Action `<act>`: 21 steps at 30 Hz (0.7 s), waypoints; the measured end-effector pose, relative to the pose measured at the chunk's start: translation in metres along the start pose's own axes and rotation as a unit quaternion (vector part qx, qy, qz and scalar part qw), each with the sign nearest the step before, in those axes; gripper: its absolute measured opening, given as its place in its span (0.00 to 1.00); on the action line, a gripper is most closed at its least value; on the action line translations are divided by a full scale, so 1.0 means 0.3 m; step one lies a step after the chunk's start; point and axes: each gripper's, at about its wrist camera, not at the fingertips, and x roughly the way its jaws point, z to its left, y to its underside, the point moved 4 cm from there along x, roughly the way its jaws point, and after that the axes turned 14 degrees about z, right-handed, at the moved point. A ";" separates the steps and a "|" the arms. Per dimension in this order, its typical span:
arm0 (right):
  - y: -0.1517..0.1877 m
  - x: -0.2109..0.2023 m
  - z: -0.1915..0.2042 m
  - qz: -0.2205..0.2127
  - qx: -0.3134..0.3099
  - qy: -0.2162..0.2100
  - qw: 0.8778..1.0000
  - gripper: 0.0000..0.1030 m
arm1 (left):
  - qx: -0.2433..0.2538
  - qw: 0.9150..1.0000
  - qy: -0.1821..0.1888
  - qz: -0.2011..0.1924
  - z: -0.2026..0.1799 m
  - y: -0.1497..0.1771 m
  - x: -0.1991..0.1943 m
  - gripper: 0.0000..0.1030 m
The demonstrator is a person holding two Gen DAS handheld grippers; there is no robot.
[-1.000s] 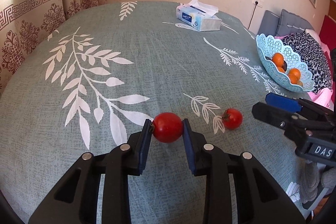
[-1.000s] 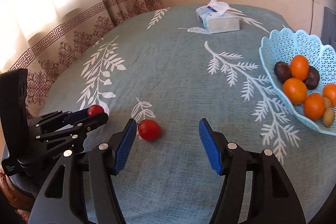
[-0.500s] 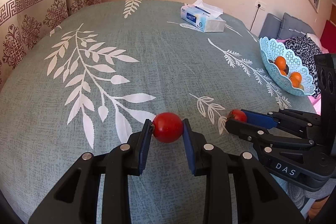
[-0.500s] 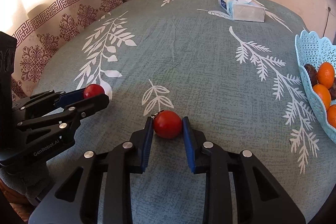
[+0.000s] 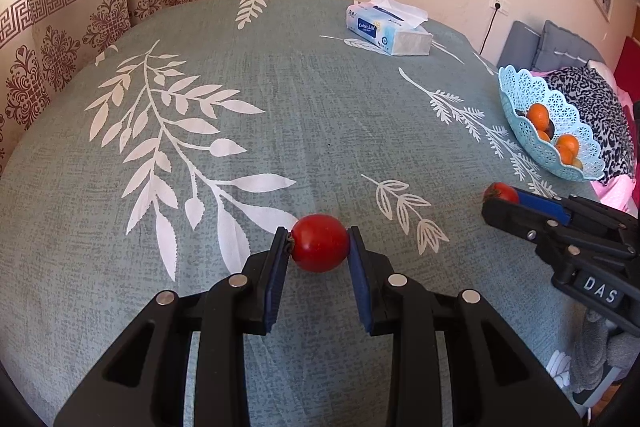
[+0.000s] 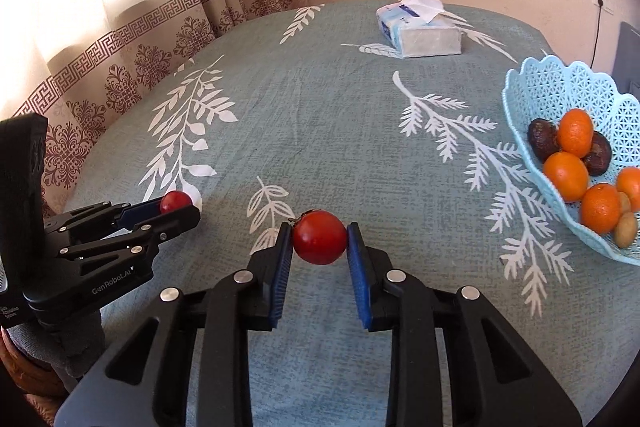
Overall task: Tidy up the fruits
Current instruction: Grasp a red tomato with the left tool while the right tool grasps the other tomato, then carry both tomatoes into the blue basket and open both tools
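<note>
The left hand-held gripper (image 5: 319,247) is clamped on a red tomato (image 5: 319,243), blue pads pressed to both its sides, just above the teal leaf-print tablecloth (image 5: 280,115) that covers the surface. The right hand-held gripper (image 6: 319,241) pinches a second red tomato (image 6: 319,237) the same way, its stem end turned toward the left pad. The two grippers sit side by side, near each other. Farther off on the right, a light blue lattice basket (image 6: 560,87) stands on the cloth with oranges (image 6: 566,175), dark fruits (image 6: 542,139) and a small yellowish fruit (image 6: 625,229) inside. Farthest back lies a tissue pack (image 6: 420,33), near the patterned curtain (image 6: 120,67).
</note>
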 end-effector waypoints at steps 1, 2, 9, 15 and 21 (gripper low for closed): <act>0.000 -0.018 -0.018 -0.006 0.007 0.003 1.000 0.28 | 0.001 1.000 0.000 -0.001 -0.003 -0.002 -0.002 0.29; -0.003 -0.037 -0.042 -0.012 0.015 0.008 1.000 0.28 | 0.002 1.000 0.000 -0.001 -0.006 -0.004 -0.005 0.29; -0.014 -0.172 -0.257 -0.060 0.087 0.052 0.993 0.27 | 0.009 1.000 0.000 -0.004 -0.032 -0.013 -0.012 0.29; -0.016 -0.236 -0.408 -0.083 0.133 0.081 0.984 0.27 | 0.014 1.000 -0.002 -0.004 -0.050 -0.013 -0.016 0.29; -0.040 -0.266 -0.530 -0.099 0.171 0.114 0.974 0.27 | 0.018 1.000 -0.006 -0.009 -0.068 -0.026 -0.027 0.29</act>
